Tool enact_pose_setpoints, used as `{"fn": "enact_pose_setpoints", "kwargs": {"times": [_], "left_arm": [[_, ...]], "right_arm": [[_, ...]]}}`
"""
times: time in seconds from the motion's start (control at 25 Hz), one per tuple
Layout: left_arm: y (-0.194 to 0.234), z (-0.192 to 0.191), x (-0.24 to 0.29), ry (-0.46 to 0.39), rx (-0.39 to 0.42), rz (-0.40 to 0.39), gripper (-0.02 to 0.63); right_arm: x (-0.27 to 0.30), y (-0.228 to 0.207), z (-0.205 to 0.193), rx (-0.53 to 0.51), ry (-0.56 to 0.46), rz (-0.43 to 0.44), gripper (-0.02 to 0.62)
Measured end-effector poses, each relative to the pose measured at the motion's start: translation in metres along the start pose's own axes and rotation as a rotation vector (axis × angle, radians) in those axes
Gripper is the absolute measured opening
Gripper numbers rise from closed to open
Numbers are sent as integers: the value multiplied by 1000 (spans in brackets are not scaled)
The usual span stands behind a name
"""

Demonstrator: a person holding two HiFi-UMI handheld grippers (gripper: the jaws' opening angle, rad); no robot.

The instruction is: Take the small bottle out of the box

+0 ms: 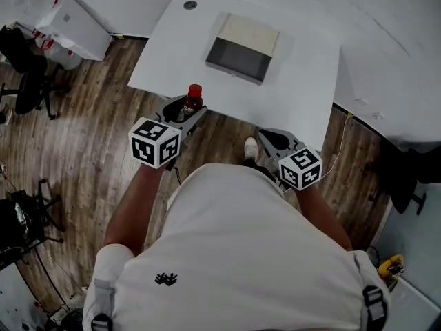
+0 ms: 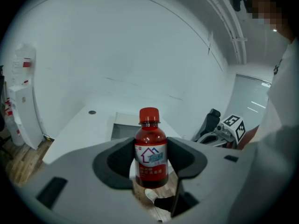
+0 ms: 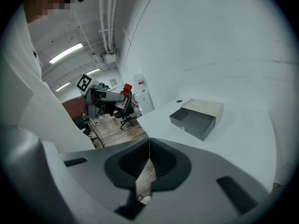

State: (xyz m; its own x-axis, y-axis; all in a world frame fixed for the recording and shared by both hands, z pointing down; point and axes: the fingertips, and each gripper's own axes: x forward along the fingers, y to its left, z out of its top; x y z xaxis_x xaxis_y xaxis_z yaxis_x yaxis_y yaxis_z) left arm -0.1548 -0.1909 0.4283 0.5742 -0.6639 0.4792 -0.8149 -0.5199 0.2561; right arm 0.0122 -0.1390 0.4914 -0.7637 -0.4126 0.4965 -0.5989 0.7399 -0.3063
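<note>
A small bottle (image 1: 192,101) of red liquid with a red cap and a white label stands upright between the pads of my left gripper (image 1: 186,112), held in the air off the near edge of the white table (image 1: 303,81). In the left gripper view the bottle (image 2: 151,153) fills the gap of that gripper (image 2: 150,164), pads pressed on both its sides. The box (image 1: 242,47), a pale sleeve with a grey drawer pulled out toward me, lies on the table beyond; its drawer (image 3: 194,121) looks bare. My right gripper (image 1: 270,138) hangs shut and holds nothing (image 3: 148,148).
The table's near edge runs just past both grippers, with wood floor (image 1: 89,136) below. A round hole (image 1: 190,5) sits in the table's far left corner. Black office chairs (image 1: 27,74) and a white cabinet (image 1: 72,23) stand at the left.
</note>
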Motion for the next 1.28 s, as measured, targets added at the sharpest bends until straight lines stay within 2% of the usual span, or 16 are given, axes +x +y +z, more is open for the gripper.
{"fn": "enact_pose_setpoints", "kwargs": {"times": [0.24, 0.44, 0.68, 1.28], "left_arm": [[-12, -20, -38, -12, 6, -34, 221], [-19, -37, -60, -7, 43, -54, 221], [-29, -49, -81, -20, 35, -75, 221], [-39, -62, -93, -39, 40, -94, 221]], "right_arm": [[0, 33, -7, -9, -6, -22, 8], [-2, 50, -13, -5, -12, -51, 8], [-5, 69, -17, -19, -1, -63, 8], [-18, 85, -24, -21, -34, -92, 8]]}}
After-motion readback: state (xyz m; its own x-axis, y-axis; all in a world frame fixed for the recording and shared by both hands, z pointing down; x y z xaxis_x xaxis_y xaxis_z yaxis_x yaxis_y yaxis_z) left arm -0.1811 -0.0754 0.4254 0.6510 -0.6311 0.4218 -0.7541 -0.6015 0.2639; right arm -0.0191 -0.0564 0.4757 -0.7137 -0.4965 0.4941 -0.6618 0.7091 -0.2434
